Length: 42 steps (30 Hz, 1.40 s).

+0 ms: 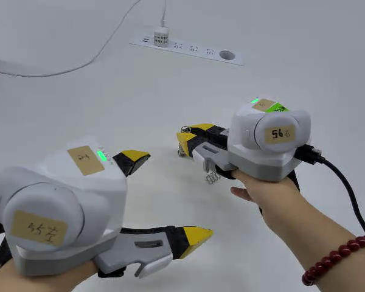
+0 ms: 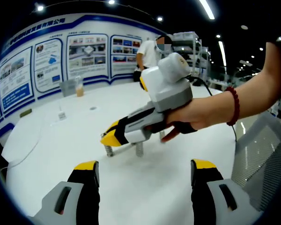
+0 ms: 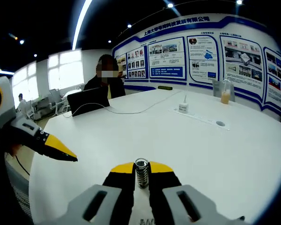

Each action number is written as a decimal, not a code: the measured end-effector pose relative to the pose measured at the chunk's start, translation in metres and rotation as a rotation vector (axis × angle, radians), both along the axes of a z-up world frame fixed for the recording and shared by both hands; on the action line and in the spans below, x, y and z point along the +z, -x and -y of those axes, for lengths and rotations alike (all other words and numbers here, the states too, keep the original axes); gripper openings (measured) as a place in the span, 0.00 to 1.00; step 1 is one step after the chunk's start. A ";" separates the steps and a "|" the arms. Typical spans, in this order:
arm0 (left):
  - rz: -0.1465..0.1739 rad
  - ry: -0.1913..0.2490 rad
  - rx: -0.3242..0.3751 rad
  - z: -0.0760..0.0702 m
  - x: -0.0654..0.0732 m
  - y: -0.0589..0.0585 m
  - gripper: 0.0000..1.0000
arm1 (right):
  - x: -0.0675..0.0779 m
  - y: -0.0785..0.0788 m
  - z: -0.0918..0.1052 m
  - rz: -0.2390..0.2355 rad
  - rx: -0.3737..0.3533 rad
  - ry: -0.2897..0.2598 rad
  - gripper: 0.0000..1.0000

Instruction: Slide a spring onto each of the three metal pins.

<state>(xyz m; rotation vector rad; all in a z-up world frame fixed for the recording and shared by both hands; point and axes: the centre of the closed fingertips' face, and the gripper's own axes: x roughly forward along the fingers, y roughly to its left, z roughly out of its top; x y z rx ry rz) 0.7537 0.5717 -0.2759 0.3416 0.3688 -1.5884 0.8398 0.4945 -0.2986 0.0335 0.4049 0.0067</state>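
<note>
My right gripper (image 1: pixel 187 137) is shut on a small upright metal spring (image 3: pixel 141 174), which stands between its yellow-tipped fingers (image 3: pixel 124 168). In the left gripper view the right gripper (image 2: pixel 111 138) hovers just above the white table, over short upright metal pieces (image 2: pixel 139 149), one of them coiled (image 2: pixel 109 151). Another spring (image 1: pixel 213 177) sits on the table under the right gripper's body. My left gripper (image 1: pixel 169 196) is at the near left, wide open with nothing between its fingers, about a hand's width from the right one.
At the back of the white table (image 1: pixel 79 109) lies a white power strip (image 1: pixel 188 48) with a plugged-in charger (image 1: pixel 162 36) and a cable running left. A black cable (image 1: pixel 347 188) trails from the right gripper. A person sits at a laptop (image 3: pixel 89 101) across the table.
</note>
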 end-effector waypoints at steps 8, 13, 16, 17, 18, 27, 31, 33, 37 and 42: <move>-0.007 0.003 0.003 0.000 0.000 -0.001 0.82 | -0.006 0.002 -0.001 -0.021 -0.003 -0.005 0.11; -0.003 0.001 -0.001 -0.001 0.000 0.000 0.82 | -0.008 0.002 -0.002 -0.028 0.000 -0.002 0.11; -0.004 0.001 -0.002 -0.001 0.000 0.000 0.82 | -0.008 0.002 -0.002 -0.028 -0.005 -0.007 0.11; -0.002 -0.001 -0.002 -0.001 0.000 0.000 0.82 | -0.008 0.002 -0.002 -0.029 -0.007 -0.010 0.11; -0.002 -0.002 -0.002 -0.001 0.000 0.000 0.82 | -0.008 0.002 -0.002 -0.029 -0.009 -0.012 0.11; 0.001 -0.004 0.002 0.000 -0.001 -0.001 0.81 | 0.007 0.004 -0.005 -0.001 -0.012 -0.045 0.20; -0.003 0.001 0.009 0.001 0.001 -0.001 0.81 | 0.017 0.007 -0.004 0.015 -0.014 -0.046 0.23; -0.004 0.004 0.013 0.001 0.002 -0.002 0.81 | 0.021 0.009 -0.003 0.016 -0.017 -0.048 0.25; 0.001 0.005 0.014 0.002 0.003 -0.001 0.80 | 0.028 0.017 0.000 0.013 -0.023 -0.043 0.29; 0.006 0.009 -0.003 0.004 0.005 0.004 0.80 | 0.034 0.028 0.002 0.005 -0.028 -0.033 0.34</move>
